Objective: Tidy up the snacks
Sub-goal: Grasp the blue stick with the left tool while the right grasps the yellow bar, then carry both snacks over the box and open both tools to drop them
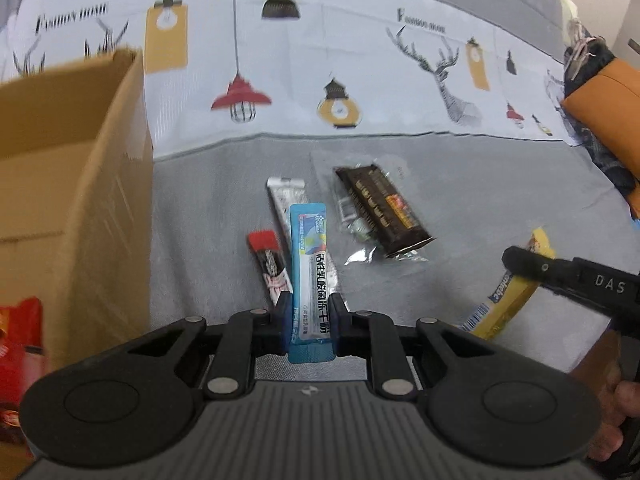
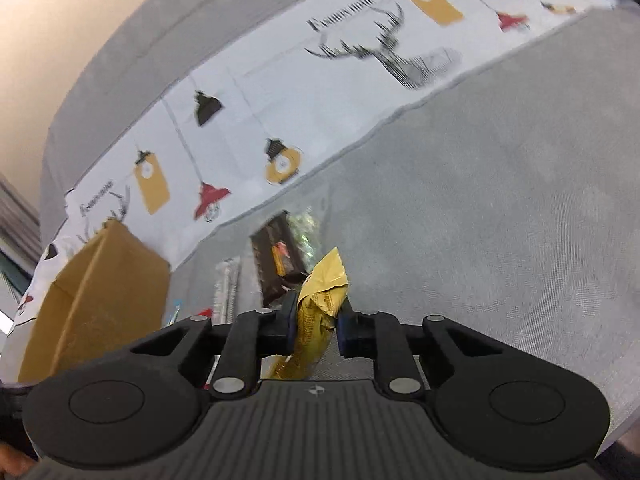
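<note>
**Mia:** Left wrist view shows the left gripper in the low middle. Its fingers pinch a blue stick packet.

**Ben:** And the other one?

**Mia:** The right gripper squeezes a yellow snack packet tight, low in the middle of its own view.

**Ben:** So both have picked one up. Where do the snacks go?

**Mia:** I think into the cardboard box, at the left of the frame.

**Ben:** What is left on the grey cloth?

**Mia:** A brown chocolate bar, a silver stick and a red and black stick, all near the middle.

**Ben:** What comes next?

**Mia:** I guess carry both packets over the box's open top, then let go. Don't bump its wall!
</note>
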